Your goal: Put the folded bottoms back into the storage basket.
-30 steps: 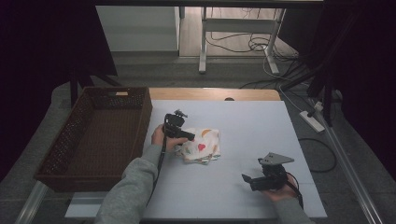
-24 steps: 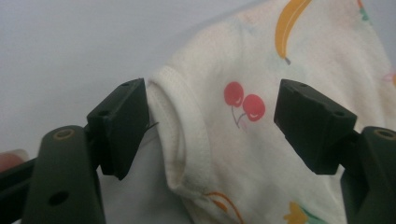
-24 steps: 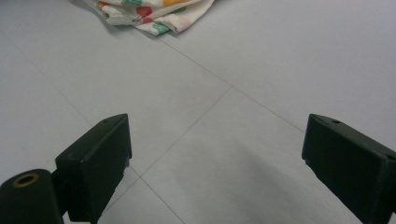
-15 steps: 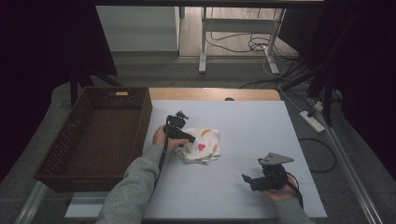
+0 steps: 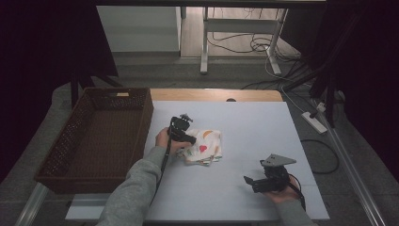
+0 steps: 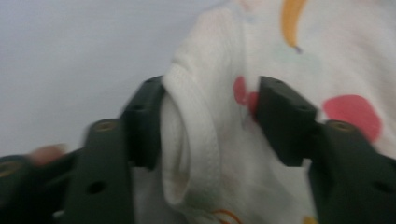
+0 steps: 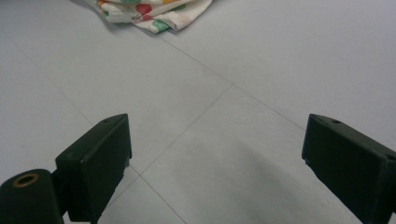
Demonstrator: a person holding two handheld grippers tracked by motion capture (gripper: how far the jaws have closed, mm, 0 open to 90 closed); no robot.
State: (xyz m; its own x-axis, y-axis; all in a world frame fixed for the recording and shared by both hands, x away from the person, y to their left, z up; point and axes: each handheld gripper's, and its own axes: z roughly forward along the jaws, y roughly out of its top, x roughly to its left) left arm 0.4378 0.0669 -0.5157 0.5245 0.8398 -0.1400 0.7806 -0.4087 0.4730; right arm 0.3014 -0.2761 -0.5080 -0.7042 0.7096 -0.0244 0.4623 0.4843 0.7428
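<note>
A folded white cloth printed with red, orange and green shapes lies near the middle of the pale table. My left gripper points down at the cloth's left edge. In the left gripper view a raised fold of the cloth stands between the jaws of that gripper. The jaws have just been closing: one pad touches the fold, the other is still apart from it. My right gripper rests low at the front right, open over bare table, with the cloth far ahead.
A dark wicker basket stands along the table's left side, close to the left hand. Cables and a power strip lie on the floor beyond the right edge. A metal table frame stands behind.
The left gripper has shifted slightly toward the cloth's left edge. The right gripper and the cloth stay where they were.
</note>
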